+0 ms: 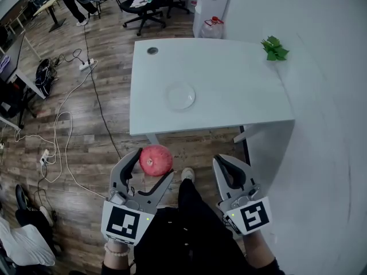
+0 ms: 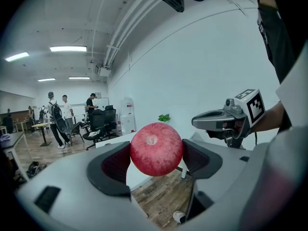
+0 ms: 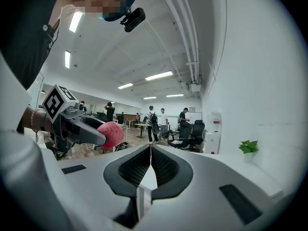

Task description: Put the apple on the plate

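Apple: clamped in left gripper, held above the floor, short of the surface's near edge. Plate: mid-surface, ahead, slightly right of apple. Right gripper: closed, empty.

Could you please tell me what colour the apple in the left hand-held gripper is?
The apple is speckled red; the left gripper view shows it best.

Ahead of both jaws stands a white table with a small green plant at its far right corner, white cables trailing over the wooden floor to their left, and office chairs beyond.
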Demonstrator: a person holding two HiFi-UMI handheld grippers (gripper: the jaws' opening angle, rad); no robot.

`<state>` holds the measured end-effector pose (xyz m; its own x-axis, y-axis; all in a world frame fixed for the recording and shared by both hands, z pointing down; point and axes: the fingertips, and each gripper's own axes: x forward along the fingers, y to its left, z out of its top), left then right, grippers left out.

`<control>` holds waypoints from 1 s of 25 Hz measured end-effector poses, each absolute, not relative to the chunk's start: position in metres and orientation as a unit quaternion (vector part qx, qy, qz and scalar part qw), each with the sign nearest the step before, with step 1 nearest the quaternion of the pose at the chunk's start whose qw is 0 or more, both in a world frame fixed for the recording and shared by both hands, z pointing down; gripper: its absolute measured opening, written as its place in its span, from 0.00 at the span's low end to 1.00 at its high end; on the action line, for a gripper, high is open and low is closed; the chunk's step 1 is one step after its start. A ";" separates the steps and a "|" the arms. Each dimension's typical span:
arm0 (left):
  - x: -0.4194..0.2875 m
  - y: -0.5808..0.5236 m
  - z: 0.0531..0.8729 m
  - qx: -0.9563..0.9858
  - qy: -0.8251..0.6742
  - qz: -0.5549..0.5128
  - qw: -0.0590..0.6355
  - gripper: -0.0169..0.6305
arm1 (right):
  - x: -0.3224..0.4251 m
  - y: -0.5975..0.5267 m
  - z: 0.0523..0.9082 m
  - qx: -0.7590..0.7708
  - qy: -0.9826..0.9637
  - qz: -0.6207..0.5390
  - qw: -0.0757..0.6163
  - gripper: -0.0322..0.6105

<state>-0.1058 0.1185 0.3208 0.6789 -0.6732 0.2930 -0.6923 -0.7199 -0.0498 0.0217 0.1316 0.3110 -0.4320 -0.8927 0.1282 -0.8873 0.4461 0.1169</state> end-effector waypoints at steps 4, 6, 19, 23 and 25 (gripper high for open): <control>-0.094 0.094 0.321 0.912 -0.379 0.155 0.029 0.57 | 0.029 0.103 0.310 0.510 -0.854 -0.019 0.095 0.12; -0.090 0.083 0.322 0.909 -0.385 0.159 0.025 0.57 | 0.034 0.088 0.310 0.507 -0.857 -0.021 0.092 0.12; -0.059 0.001 0.321 0.889 -0.430 0.153 0.031 0.57 | 0.065 -0.004 0.309 0.463 -0.881 -0.028 0.092 0.12; -0.048 -0.020 0.319 0.884 -0.441 0.151 0.028 0.57 | 0.076 -0.028 0.311 0.455 -0.885 -0.029 0.093 0.12; -0.044 -0.028 0.320 0.882 -0.445 0.151 0.028 0.57 | 0.079 -0.037 0.312 0.449 -0.888 -0.029 0.095 0.12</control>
<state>-0.0444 -0.0285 0.3198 0.5583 -0.7765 0.2921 -0.7934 -0.6026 -0.0854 0.0789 -0.0368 0.3124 -0.5783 -0.8031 0.1434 -0.7922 0.5948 0.1364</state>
